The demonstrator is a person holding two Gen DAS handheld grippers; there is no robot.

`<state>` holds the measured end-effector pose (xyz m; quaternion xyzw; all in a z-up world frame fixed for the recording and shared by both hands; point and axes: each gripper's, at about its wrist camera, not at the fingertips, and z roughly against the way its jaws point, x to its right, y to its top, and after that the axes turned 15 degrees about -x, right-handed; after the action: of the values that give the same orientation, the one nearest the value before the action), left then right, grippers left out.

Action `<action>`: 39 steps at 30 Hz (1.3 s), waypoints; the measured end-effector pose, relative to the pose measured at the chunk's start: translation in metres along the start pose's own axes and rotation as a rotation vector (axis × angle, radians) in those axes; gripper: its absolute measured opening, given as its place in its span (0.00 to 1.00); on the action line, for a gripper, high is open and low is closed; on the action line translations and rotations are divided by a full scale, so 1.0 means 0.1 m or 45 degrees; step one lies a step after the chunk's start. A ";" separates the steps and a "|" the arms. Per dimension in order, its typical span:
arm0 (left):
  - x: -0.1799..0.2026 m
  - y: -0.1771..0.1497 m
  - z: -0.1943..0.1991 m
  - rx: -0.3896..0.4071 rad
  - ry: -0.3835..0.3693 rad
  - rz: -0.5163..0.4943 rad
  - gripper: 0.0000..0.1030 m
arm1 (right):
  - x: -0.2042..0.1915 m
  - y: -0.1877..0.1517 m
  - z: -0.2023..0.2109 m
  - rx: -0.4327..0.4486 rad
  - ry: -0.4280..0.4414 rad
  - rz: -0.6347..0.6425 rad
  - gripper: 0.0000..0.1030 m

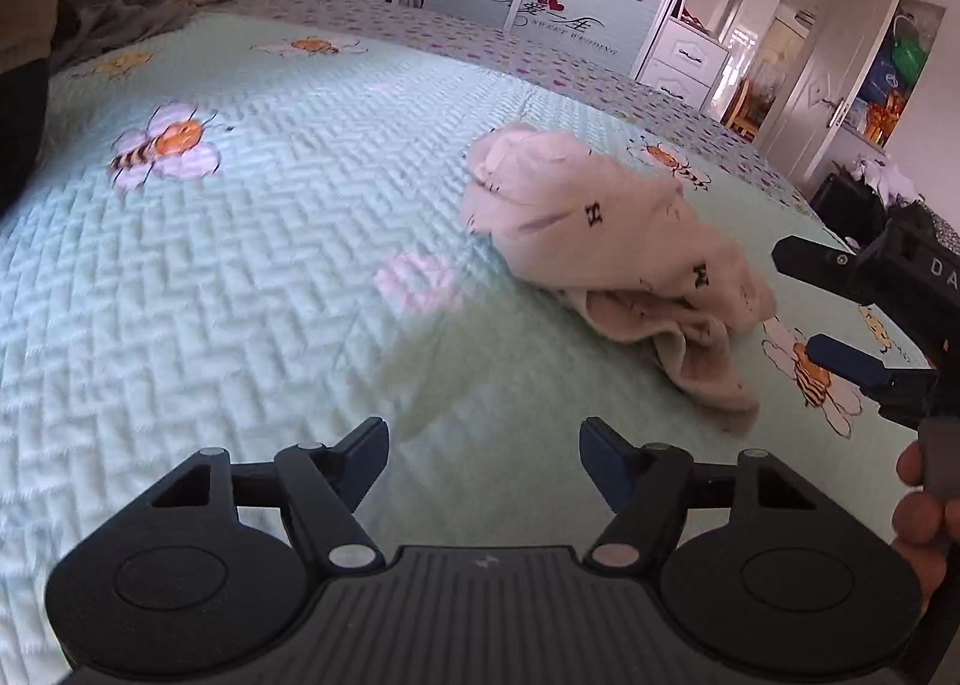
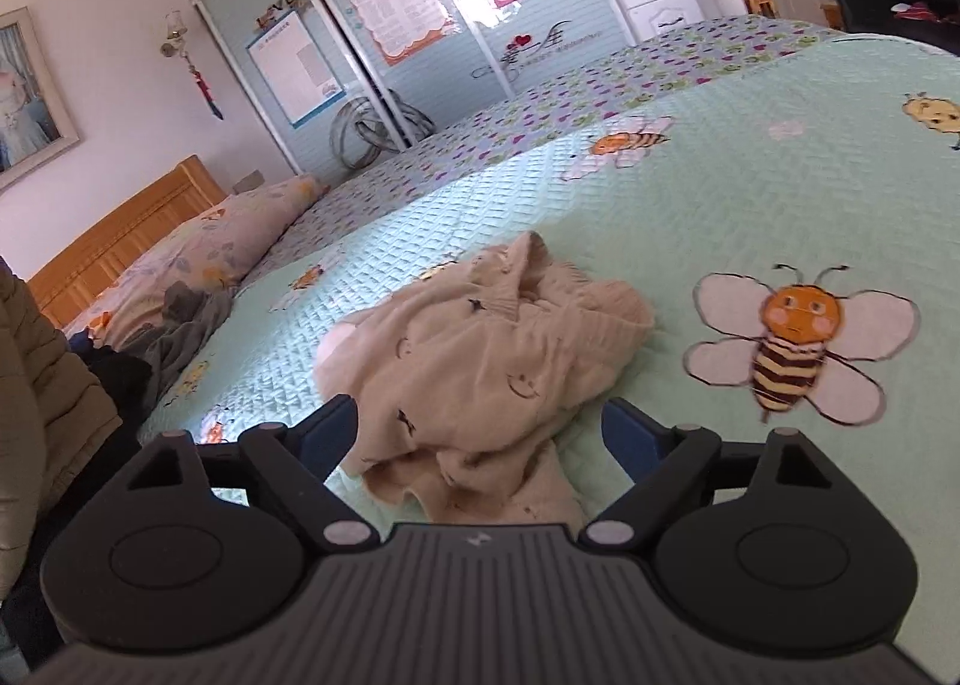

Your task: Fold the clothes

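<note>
Garment (image 2: pixel 480 367): beige knit w/ small dark marks, crumpled in a heap on the bed, unfolded. Lies mid-bed; in left view (image 1: pixel 600 241) it sits ahead and to the right.
Right gripper (image 2: pixel 480 433): jaws wide apart, nothing held. Near edge of garment lies between the two fingers; contact w/ pads can't tell. Also seen from left cam (image 1: pixel 822 307) at right edge, fingers spread, just beside garment's near end.
Left gripper (image 1: pixel 483 457): jaws apart, empty, over bare quilt; garment near but apart from it.
Hand (image 1: pixel 924 511): person's fingers on right gripper's handle, low right in left view.
Quilt (image 1: pixel 240 277): pale green, zigzag stitch, bee prints; a big bee (image 2: pixel 792 343) just right of garment.
Pillow (image 2: pixel 222 241): floral, at head of bed by wooden headboard (image 2: pixel 120 235).
Dark clothes (image 2: pixel 180 325): grey/dark pile next to the pillow, well apart from garment.
Wardrobe (image 2: pixel 420 24): sliding doors w/ posters, past far side of bed.
Sleeve (image 2: pixel 42 385): padded olive, left edge of right view.
</note>
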<state>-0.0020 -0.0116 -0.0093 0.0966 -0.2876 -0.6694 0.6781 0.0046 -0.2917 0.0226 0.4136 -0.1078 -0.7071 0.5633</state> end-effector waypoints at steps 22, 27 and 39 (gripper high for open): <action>0.11 0.33 -0.19 0.095 0.202 -0.124 0.94 | -0.15 0.31 -0.79 -0.171 -0.154 0.294 0.52; 0.12 0.37 -0.19 0.092 0.197 -0.138 0.85 | -0.20 0.27 -0.69 -0.140 -0.166 0.312 0.29; 0.10 0.21 -0.08 0.086 0.185 -0.163 0.83 | -0.25 0.07 -0.09 0.006 -0.112 0.308 0.20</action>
<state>0.0191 -0.0213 -0.0027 0.1861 -0.2533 -0.6925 0.6493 0.0165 -0.2695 0.0330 0.3674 -0.1832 -0.6511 0.6384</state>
